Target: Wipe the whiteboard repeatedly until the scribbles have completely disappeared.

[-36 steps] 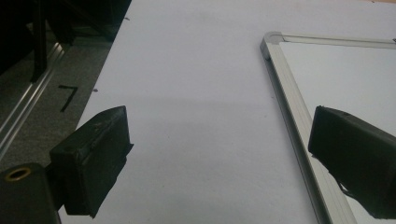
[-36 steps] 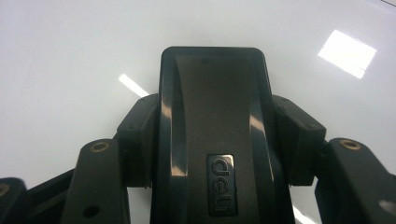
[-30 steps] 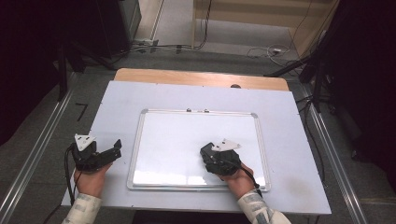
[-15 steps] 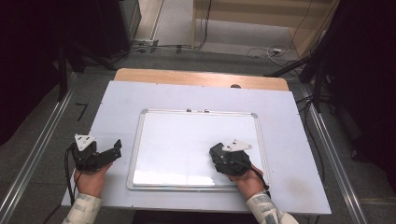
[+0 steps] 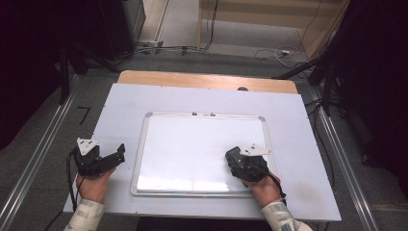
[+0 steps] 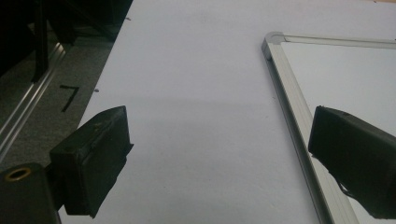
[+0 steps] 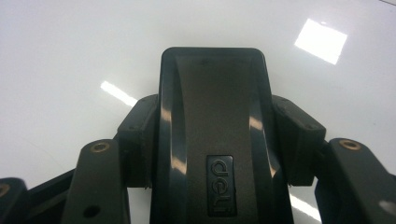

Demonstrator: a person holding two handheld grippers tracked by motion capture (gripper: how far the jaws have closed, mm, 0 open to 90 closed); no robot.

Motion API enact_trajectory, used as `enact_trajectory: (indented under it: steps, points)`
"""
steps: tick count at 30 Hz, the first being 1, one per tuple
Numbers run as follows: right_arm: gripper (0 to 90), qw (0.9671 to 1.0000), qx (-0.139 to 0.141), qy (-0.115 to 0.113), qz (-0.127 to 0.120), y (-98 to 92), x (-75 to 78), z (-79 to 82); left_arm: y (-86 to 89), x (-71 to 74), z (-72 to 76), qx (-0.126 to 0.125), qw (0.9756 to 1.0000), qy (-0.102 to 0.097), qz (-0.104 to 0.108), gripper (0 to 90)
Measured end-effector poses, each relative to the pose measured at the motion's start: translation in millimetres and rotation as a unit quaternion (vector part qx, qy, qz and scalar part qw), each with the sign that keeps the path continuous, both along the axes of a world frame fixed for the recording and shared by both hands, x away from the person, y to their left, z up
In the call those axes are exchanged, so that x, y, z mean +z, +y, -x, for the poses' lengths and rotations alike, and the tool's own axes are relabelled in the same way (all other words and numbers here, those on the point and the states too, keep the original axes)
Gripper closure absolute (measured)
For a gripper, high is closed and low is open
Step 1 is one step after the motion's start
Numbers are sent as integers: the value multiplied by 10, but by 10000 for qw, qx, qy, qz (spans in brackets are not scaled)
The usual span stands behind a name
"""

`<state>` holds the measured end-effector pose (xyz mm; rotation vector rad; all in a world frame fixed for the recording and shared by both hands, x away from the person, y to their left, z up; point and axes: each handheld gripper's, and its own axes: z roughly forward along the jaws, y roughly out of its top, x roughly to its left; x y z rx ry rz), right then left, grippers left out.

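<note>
My right gripper [image 5: 240,162] has its jaws clenched on a black eraser [image 7: 212,135] marked "deli", its long axis running straight out ahead between them — pressed flat on the whiteboard [image 5: 192,144], I think. The board looks blank. My left gripper [image 5: 108,159] rests on the worktop [image 5: 298,144] just beside the frame, jaws released — nothing obstructs.

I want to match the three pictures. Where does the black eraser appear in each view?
High view: eraser low right, on the whiteboard, in the right gripper.
Left gripper view: not in it.
Right gripper view: eraser at centre, between the jaws.
Shared landmark: the whiteboard.
</note>
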<state>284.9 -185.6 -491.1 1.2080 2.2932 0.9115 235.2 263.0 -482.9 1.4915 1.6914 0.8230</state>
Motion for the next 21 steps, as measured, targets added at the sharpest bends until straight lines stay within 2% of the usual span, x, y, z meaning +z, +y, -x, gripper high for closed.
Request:
enact_trajectory:
  steps: [9, 21]
  points:
    - [389, 9999, -111, -40, -88, -43, 45, 6, 7, 6, 3, -11, 10000, -26, 20, 62]
    - [388, 9986, -198, -156, -462, -120, 299, 126, 9, 3, 1, -7, 10000, -19, 19, 62]
